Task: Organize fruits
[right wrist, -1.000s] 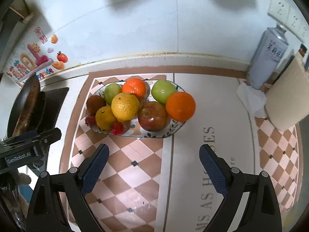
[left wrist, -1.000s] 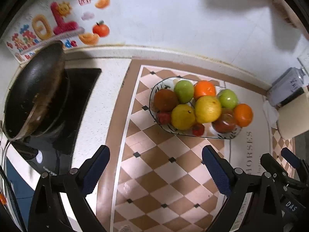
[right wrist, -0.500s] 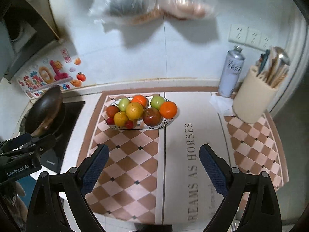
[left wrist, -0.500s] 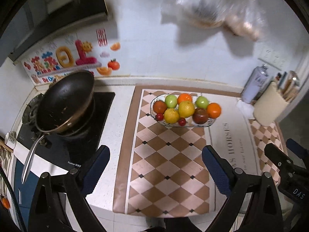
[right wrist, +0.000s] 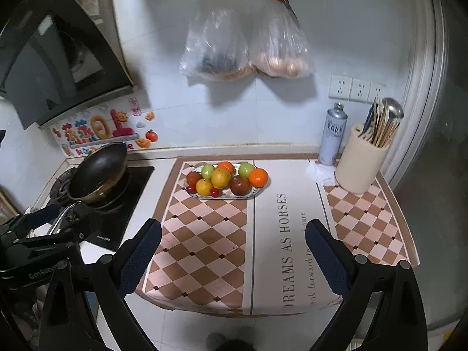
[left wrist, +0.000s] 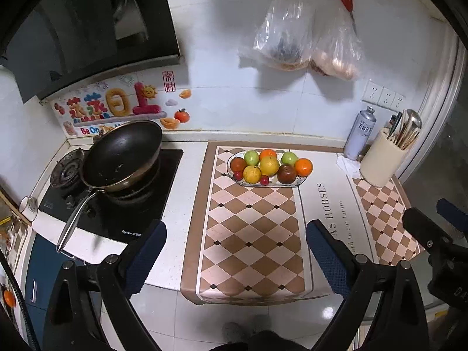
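An oval patterned plate sits at the back of the checkered mat, heaped with several fruits: oranges, yellow citrus, green apples, dark red apples and small red ones. The right wrist view shows the same plate and fruit pile. My left gripper hangs open high above the counter's front edge, far from the plate. My right gripper is just as far back, its jaws opening with nothing between them. Neither gripper holds anything.
A black wok rests on the stove at the left. At the right back stand a spray can, a cream utensil holder and a crumpled tissue. Plastic bags hang on the wall above.
Both grippers have drawn back and up from the plate, so the fruit looks much smaller and the whole counter, wall and floor come into view. Both stay empty.
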